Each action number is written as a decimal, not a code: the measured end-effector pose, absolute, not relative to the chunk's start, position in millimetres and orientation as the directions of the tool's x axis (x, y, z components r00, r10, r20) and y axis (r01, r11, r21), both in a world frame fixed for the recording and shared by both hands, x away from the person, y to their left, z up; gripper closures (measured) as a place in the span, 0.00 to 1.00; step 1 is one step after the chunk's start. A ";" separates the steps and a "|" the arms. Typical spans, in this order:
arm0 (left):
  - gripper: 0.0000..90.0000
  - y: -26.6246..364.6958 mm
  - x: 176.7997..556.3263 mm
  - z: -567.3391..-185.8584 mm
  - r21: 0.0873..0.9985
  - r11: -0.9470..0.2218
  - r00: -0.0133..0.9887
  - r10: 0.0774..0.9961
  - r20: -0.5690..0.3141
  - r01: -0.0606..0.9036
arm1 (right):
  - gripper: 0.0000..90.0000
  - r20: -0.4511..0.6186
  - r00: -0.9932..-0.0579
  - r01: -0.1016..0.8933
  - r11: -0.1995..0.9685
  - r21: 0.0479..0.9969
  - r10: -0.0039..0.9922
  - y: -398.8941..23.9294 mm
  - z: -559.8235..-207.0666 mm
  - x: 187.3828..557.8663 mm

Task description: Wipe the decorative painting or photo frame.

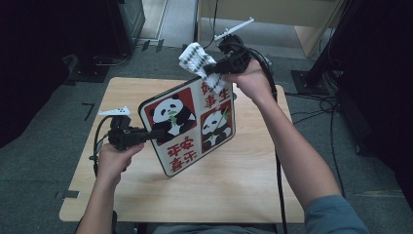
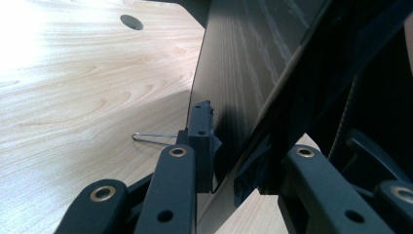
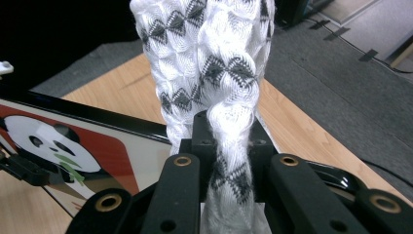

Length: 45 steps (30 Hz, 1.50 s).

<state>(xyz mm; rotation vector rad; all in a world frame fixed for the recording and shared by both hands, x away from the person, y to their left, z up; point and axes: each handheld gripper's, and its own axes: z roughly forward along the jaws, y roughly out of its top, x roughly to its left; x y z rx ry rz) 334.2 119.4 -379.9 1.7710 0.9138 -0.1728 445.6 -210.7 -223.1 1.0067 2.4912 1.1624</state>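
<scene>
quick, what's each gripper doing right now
left gripper: closed on the edge of the panda board, held tilted up.
right gripper: closed on the white patterned cloth.

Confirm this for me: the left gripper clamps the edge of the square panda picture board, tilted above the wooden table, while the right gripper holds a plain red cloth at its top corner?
Not quite: the cloth in the right gripper is white with black diamond patterning, as the right gripper view shows. The left gripper does clamp the panda picture board above the wooden table.

1 panda board (image 1: 187,129), w/ 2 pandas; 1 white patterned cloth (image 1: 196,58); 1 wooden table (image 1: 234,185); 2 grippers: left gripper (image 1: 157,132), right gripper (image 1: 210,69); 1 person.
</scene>
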 end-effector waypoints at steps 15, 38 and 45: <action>0.83 121.0 335.1 -381.3 0.750 -0.118 0.698 0.483 -0.529 0.650 | 0.91 0.129 -0.751 0.502 0.433 0.749 0.648 -223.5 -235.1 436.1; 0.83 121.8 335.8 -382.0 0.752 -0.117 0.702 0.475 -0.531 0.648 | 0.91 0.152 -0.758 0.510 0.431 0.744 0.634 -235.4 -265.5 422.9; 0.83 121.9 335.8 -382.2 0.755 -0.120 0.706 0.472 -0.527 0.644 | 0.91 0.138 -0.768 0.504 0.457 0.733 0.626 -236.1 -280.0 419.8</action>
